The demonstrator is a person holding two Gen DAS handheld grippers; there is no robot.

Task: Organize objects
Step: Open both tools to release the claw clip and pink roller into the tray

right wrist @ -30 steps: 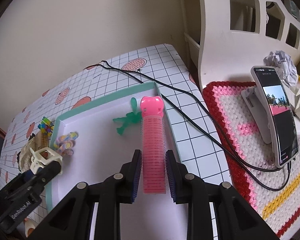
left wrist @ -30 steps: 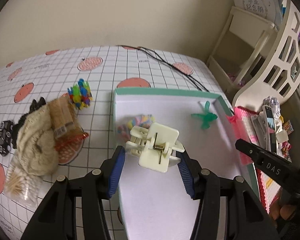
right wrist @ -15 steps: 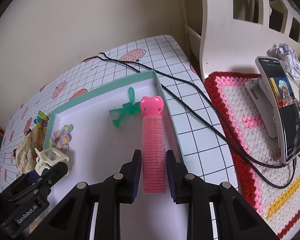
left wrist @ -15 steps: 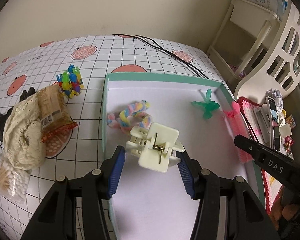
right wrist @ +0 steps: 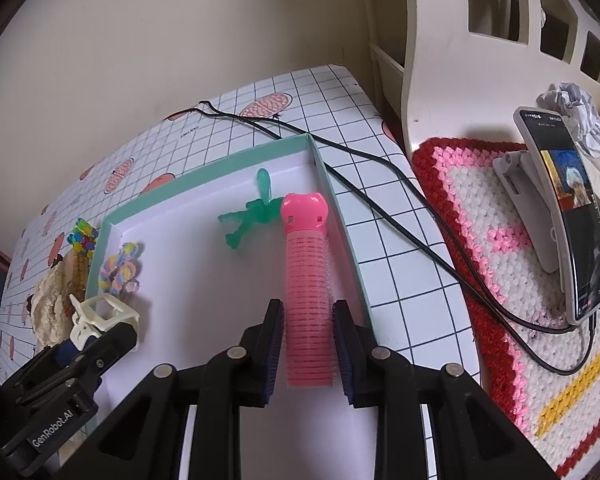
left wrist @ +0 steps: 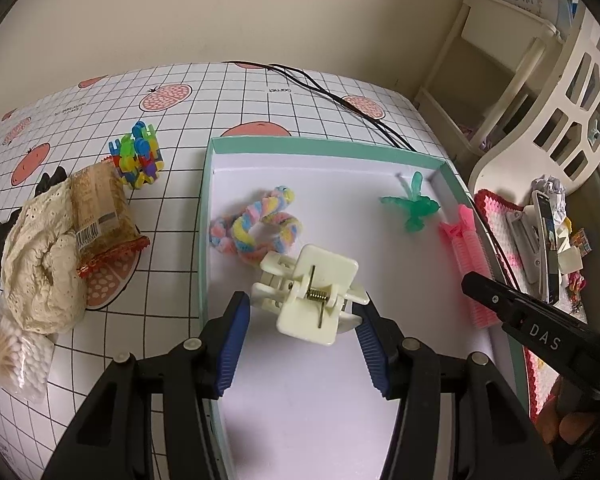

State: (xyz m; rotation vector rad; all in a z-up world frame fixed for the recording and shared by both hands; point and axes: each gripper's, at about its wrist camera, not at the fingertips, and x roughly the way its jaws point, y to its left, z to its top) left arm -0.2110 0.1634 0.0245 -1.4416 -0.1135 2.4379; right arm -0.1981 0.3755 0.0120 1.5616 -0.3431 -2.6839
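My left gripper (left wrist: 302,320) pinches the cream claw clip (left wrist: 310,294) over the tray's (left wrist: 206,216) left half, white floor bare below. My right gripper (right wrist: 306,344) squeezes the pink roller (right wrist: 306,280) beside the right rim, near the green clip (right wrist: 248,216). Pastel twist (left wrist: 256,228) lies far left.

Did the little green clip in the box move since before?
No. The green clip lies in the same spot, near the far right corner of the box.
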